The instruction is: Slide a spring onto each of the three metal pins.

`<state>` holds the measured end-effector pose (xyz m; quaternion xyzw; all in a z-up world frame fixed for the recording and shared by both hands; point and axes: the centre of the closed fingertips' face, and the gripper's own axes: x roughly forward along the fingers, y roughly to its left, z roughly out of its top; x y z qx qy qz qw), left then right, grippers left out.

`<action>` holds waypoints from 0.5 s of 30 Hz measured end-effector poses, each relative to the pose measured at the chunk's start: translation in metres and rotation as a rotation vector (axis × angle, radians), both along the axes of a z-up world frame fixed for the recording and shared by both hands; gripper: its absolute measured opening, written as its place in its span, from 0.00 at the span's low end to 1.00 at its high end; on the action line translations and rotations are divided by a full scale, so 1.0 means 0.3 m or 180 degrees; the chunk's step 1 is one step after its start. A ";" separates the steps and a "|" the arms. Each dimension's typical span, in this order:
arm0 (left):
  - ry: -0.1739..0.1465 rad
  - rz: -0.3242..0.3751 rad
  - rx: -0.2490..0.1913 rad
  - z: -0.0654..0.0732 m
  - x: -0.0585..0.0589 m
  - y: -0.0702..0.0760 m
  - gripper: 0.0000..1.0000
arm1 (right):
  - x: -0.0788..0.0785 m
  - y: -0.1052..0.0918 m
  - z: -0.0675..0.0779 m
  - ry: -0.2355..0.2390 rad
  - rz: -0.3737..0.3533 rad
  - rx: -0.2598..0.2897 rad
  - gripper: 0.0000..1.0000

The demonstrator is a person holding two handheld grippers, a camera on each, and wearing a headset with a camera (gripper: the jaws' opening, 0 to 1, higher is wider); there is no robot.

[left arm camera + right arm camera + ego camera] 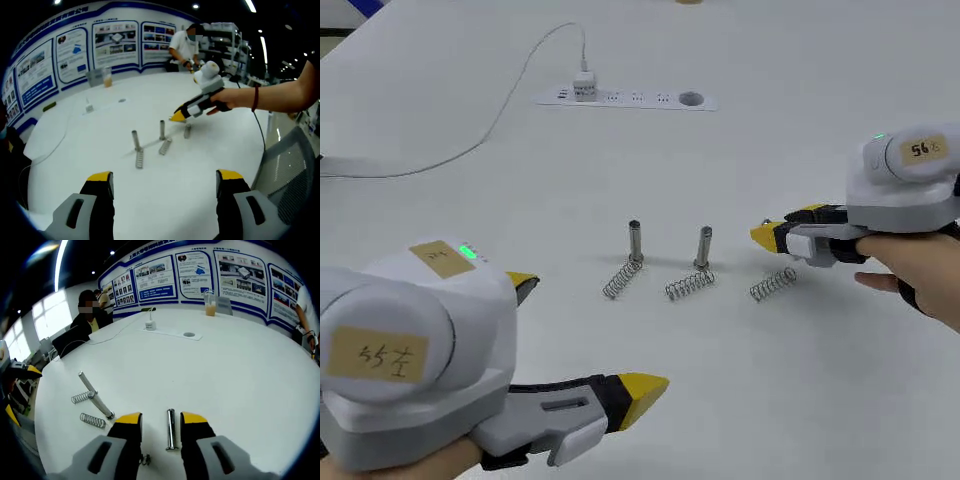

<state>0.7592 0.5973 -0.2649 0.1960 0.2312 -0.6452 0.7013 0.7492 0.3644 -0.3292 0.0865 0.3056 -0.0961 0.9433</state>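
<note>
You are working over a white surface [770, 160], holding the left tool [164, 175] low and near you with its jaws spread wide and nothing between them. You are reaching the right tool [161, 418] in from the far side, its jaws parted and straddling the third pin [171, 432], with a gap showing on either side, so it is not yet clamping anything. The left pin [635, 242] and the middle pin [704, 247] are standing upright and bare. The left spring [622, 278], the middle spring [690, 286] and the right spring [773, 284] are all lying flat on the surface just in front of the pins, none threaded yet. The pins are looking stiff but free-standing, so they are likely to tip if you nudge them. The springs are probably very light, ready to roll away and to squash or shoot out under a hard pinch. Taking each one gently across its coils near one end is keeping the other end open for the pin top.
</note>
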 end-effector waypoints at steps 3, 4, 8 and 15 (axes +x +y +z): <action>-0.0001 -0.0014 0.0007 -0.002 0.000 -0.003 0.86 | 0.008 -0.013 -0.015 0.0025 -0.0039 0.0018 0.29; 0.0002 -0.0016 0.0006 -0.002 0.000 -0.004 0.86 | 0.008 -0.016 -0.020 0.0039 -0.0071 0.0033 0.28; 0.0015 -0.0014 0.0018 -0.006 0.004 -0.006 0.85 | 0.014 -0.019 -0.041 0.0057 -0.0121 0.0085 0.26; 0.0013 -0.0018 0.0050 -0.014 0.010 -0.003 0.84 | 0.018 -0.032 -0.050 0.0131 -0.0095 -0.0046 0.18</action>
